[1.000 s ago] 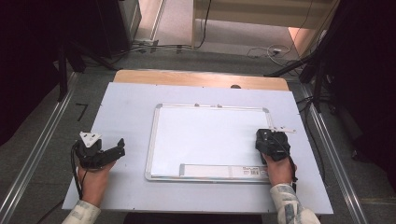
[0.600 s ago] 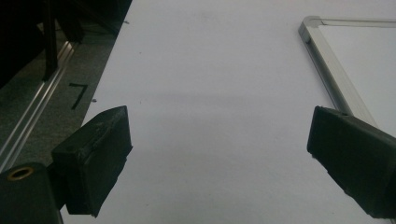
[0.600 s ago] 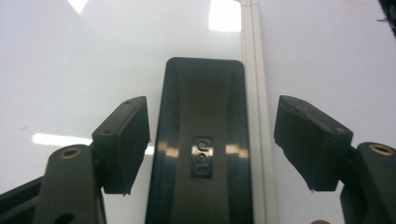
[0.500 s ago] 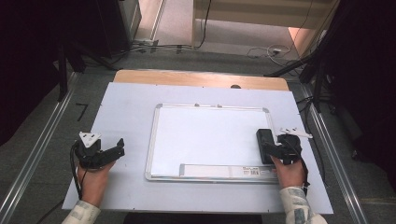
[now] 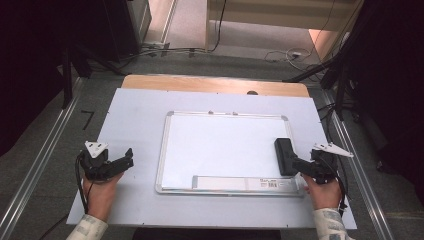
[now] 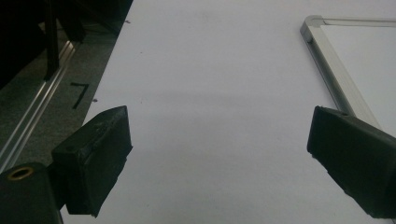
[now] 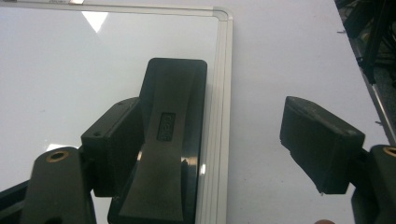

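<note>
On the whiteboard, against its right frame edge, lies the black eraser, let go. Right gripper jaws have just been opening, released, with the eraser beside its left jaw. Left gripper gapes empty, left of the whiteboard. Risk: withdrawing jaw snags eraser, dragging it off the frame.

Whiteboard lies flat at centre of table. Eraser rests on the board just inside its right frame edge, near the front corner. Right gripper sits just right of the eraser. Left gripper sits on bare table left of the board, well apart.
</note>
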A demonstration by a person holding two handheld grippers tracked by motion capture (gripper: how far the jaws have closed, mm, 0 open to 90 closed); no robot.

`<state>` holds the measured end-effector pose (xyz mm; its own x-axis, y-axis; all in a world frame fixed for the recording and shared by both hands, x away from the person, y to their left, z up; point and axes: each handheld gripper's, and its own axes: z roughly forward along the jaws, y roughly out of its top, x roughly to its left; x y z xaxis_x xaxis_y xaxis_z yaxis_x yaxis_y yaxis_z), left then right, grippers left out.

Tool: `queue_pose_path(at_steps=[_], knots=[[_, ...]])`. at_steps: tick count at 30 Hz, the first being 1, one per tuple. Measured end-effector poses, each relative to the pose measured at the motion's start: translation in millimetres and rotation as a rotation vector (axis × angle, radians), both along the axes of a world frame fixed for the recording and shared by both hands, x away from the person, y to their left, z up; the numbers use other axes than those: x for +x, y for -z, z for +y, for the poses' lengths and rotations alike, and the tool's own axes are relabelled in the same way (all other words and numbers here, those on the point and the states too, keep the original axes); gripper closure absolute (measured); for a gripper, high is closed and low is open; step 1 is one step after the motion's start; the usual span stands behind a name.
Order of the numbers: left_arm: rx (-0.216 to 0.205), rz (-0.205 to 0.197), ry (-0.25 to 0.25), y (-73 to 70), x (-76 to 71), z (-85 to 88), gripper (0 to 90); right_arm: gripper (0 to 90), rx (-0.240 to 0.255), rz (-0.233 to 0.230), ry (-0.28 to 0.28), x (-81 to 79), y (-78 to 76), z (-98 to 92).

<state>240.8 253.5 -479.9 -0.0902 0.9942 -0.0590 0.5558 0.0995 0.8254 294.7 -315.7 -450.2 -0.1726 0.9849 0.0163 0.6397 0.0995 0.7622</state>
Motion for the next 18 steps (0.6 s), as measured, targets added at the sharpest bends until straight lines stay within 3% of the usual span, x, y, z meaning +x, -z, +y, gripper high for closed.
queue_pose_path(at_steps=[7,18], knots=[[0.000,-0.001,-0.001,-0.1,-0.2,0.0,6.8,19.8,0.020,-0.005,0.021,-5.2,-0.8,-11.7],[-0.011,0.003,-0.005,0.1,-0.2,1.7,6.8,19.7,0.005,-0.003,0.058,-11.5,1.1,-30.8]])
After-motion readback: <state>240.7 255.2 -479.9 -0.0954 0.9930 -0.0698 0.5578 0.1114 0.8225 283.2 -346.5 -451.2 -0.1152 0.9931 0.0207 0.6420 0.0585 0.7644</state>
